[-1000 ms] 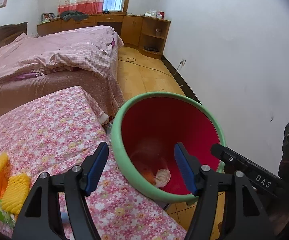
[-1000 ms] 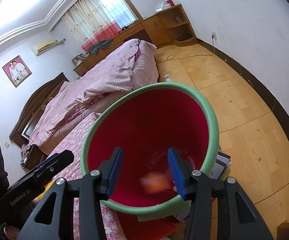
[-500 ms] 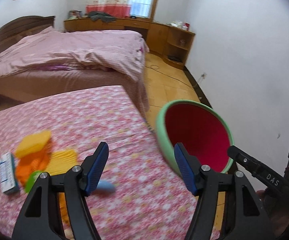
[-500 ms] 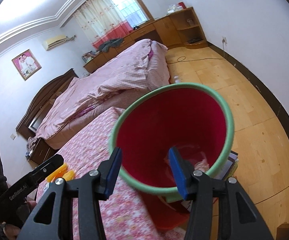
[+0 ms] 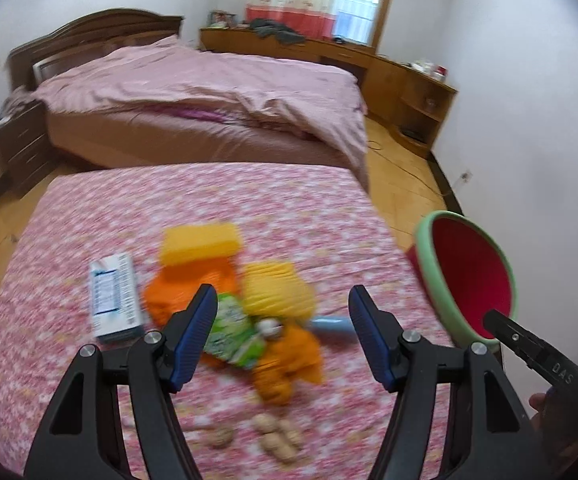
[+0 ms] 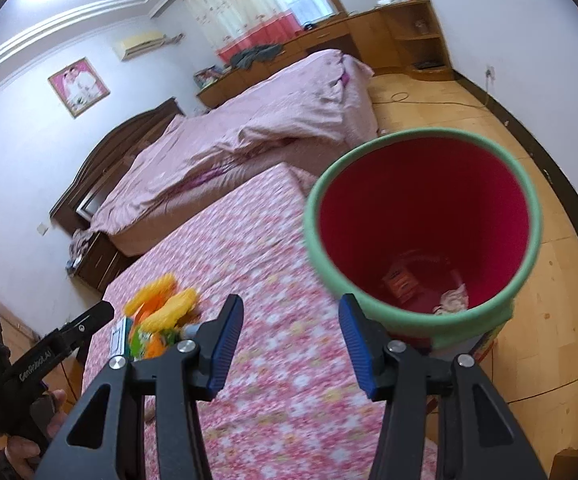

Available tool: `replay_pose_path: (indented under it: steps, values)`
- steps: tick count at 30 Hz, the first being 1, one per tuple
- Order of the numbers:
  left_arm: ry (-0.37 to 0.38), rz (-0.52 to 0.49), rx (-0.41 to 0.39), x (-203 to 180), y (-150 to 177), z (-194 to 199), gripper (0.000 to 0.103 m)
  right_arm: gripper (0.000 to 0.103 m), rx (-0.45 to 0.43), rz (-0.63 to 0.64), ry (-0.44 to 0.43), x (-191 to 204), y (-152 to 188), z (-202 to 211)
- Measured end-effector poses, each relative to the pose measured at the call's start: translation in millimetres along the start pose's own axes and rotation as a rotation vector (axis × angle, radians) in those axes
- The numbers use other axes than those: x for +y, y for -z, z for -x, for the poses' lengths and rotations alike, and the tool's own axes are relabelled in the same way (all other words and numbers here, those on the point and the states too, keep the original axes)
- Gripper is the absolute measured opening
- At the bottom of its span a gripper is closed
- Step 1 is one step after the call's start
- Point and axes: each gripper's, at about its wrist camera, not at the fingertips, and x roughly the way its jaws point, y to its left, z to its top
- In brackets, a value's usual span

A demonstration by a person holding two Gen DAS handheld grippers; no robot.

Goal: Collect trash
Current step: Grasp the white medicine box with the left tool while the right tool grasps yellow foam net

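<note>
- Left gripper [image 5: 281, 334]: jaws spread, nothing between the pads.
- Right gripper [image 6: 291, 346]: jaws parted, empty, hanging near the red bin [image 6: 423, 236].
- Trash pile [image 5: 245, 308] lies on the floral table cover [image 5: 209, 200], directly ahead of and below the left fingers; the green wrapper [image 5: 231, 332] sits nearest them.
- The bin stands off the cover's right edge, with some scraps already at its bottom.
- Judgement: the left gripper is nearer; the pile lies to the right gripper's far left.

A heap of trash [image 5: 249, 312] lies on the floral cloth: yellow and orange wrappers, a green packet, a white box (all blurred). The red bin [image 6: 425, 240] with green rim stands just beside, holding some scraps.
</note>
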Motion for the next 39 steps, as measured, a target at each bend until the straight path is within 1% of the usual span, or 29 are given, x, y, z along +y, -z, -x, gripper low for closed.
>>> replay_pose_path:
  steps: [8,11,21,24,30,35,39]
  values:
    - [-0.082,0.082,0.014,57.5,8.0,-2.6,0.068,0.053,0.044,0.030,0.000,24.3,14.5,-14.1]
    - [-0.115,0.090,0.021,70.3,11.2,-8.9,0.068,0.054,0.058,0.044,0.002,32.2,19.7,-20.3]
    - [-0.179,0.137,0.073,106.7,15.0,-34.4,0.068,0.055,0.114,0.072,0.009,51.0,30.1,-40.7]
    - [-0.219,0.156,0.097,118.6,14.2,-45.9,0.068,0.056,0.128,0.079,0.011,55.5,32.4,-47.1]
    - [-0.256,0.183,0.132,137.3,9.6,-67.2,0.068,0.060,0.153,0.105,0.012,68.3,31.5,-58.6]
    - [-0.266,0.220,0.172,152.8,12.0,-82.9,0.068,0.063,0.139,0.135,0.006,82.8,22.4,-62.1]
    - [-0.250,0.224,0.149,157.3,10.5,-85.2,0.068,0.063,0.145,0.156,-0.010,96.0,18.1,-68.9]
